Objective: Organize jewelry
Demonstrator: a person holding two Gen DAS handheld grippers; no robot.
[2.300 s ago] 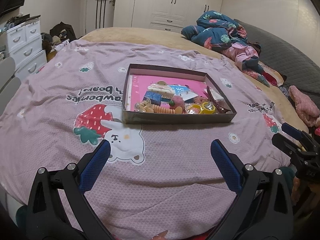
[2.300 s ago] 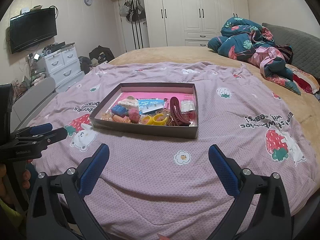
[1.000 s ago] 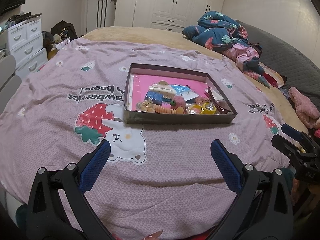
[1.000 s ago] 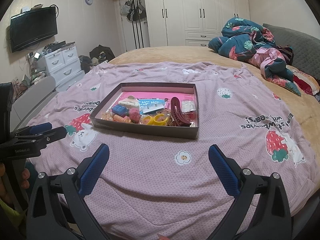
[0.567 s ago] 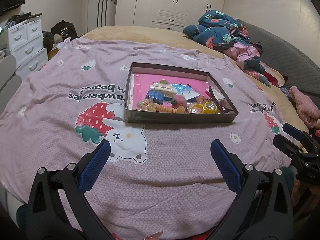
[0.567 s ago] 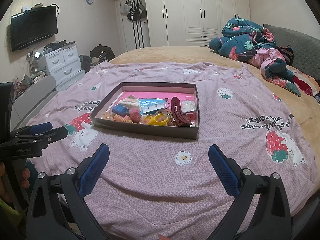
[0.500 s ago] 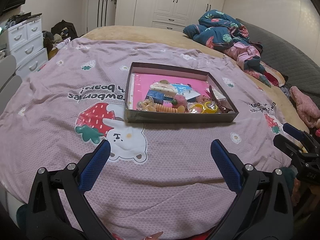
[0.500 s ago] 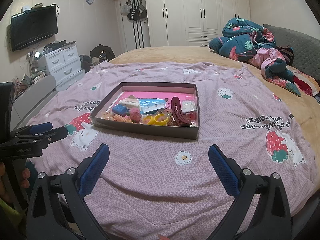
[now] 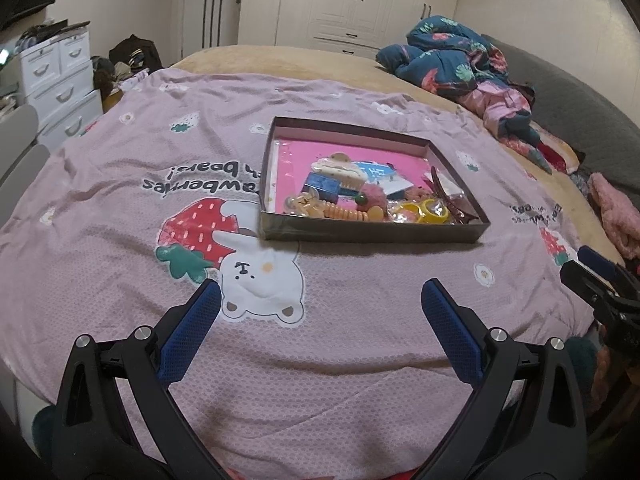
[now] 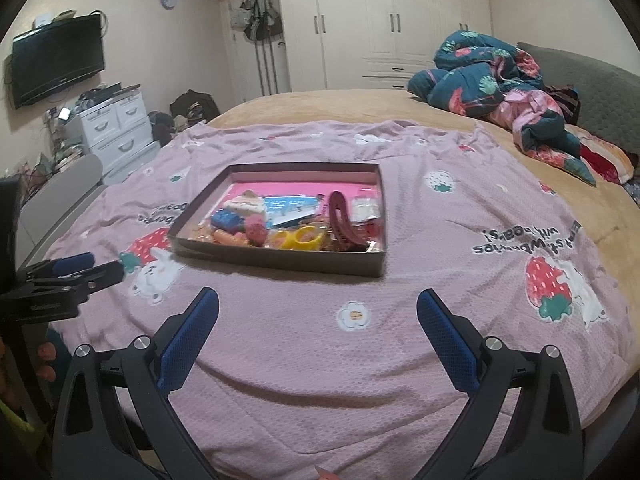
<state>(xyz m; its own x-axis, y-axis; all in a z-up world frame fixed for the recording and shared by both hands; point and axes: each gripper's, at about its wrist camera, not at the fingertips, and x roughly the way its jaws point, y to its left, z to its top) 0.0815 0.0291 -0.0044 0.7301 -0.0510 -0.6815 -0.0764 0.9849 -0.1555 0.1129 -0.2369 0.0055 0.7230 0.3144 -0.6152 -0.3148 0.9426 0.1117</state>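
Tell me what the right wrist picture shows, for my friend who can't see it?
A shallow box of colourful hair accessories sits on a pink strawberry blanket on a bed. The open right gripper hovers empty in front.

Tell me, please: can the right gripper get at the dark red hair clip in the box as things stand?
Probably yes. The right gripper is open and empty, the box has no lid, and the hair clip lies on top near its right side. Only bare bedspread lies between.
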